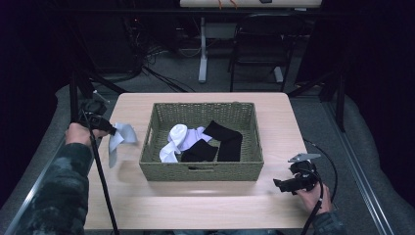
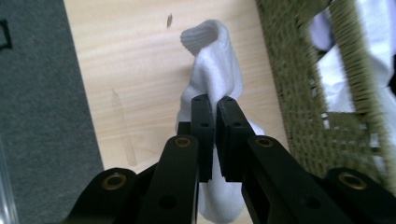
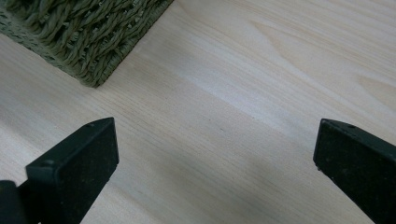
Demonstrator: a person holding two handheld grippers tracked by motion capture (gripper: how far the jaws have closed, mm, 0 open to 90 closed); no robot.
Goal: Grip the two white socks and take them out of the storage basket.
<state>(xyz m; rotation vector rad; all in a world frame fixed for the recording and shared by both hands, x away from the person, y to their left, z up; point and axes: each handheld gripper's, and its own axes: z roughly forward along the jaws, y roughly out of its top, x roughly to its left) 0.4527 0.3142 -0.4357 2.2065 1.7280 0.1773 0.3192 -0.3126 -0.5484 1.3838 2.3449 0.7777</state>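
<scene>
A white sock [image 1: 120, 139] [image 2: 212, 74] hangs above the table to the left of the woven basket [image 1: 149, 137], pinched between the jaws of my left gripper [image 1: 113, 130] [image 2: 215, 100], which is shut on it. Inside the basket lie more white socks [image 1: 178, 139] and black socks [image 1: 222, 139]. My right gripper [image 1: 280, 185] [image 3: 215, 140] rests low over the table's front right, near the basket's corner [image 3: 88, 42]; its jaws stand wide open with only bare wood between them.
The wooden table [image 1: 195, 200] has free room in front of the basket and on both sides. A tripod leg [image 1: 100, 171] rises by my left arm. A chair [image 1: 259, 44] and a desk leg [image 1: 202, 49] stand beyond the table.
</scene>
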